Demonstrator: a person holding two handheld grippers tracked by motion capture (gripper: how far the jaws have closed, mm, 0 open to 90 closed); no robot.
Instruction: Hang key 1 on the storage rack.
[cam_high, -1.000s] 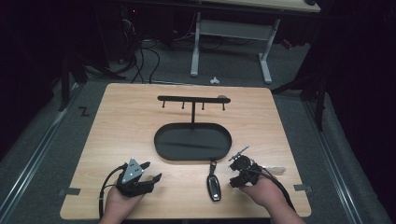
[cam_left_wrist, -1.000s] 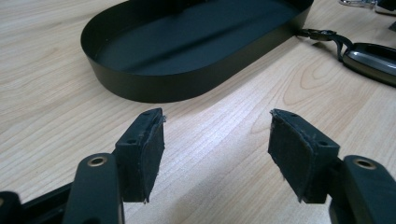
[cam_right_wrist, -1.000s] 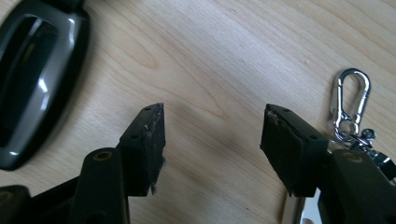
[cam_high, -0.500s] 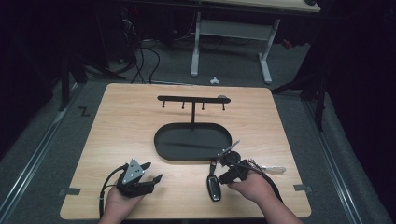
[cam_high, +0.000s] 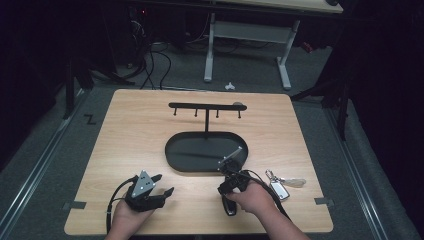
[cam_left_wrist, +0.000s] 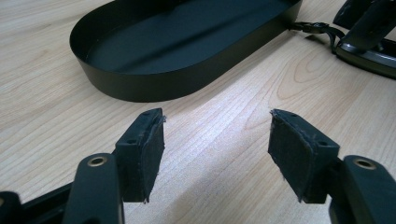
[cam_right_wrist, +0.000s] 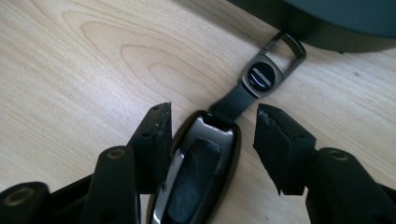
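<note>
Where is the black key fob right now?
The key fob lies on the table between the right gripper's open jaws, just front of the black tray.

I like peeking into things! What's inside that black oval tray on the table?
The black tray looks bare inside: only its dark, shiny floor. The post of the hook rack rises at its far rim. The right gripper covers the tray's near right corner, so that bit stays hidden.

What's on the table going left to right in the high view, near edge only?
Left gripper, jaws open on nothing → black key fob lying between the right gripper's jaws, which have just been closing but don't yet clamp it → second key with silver fob.
</note>
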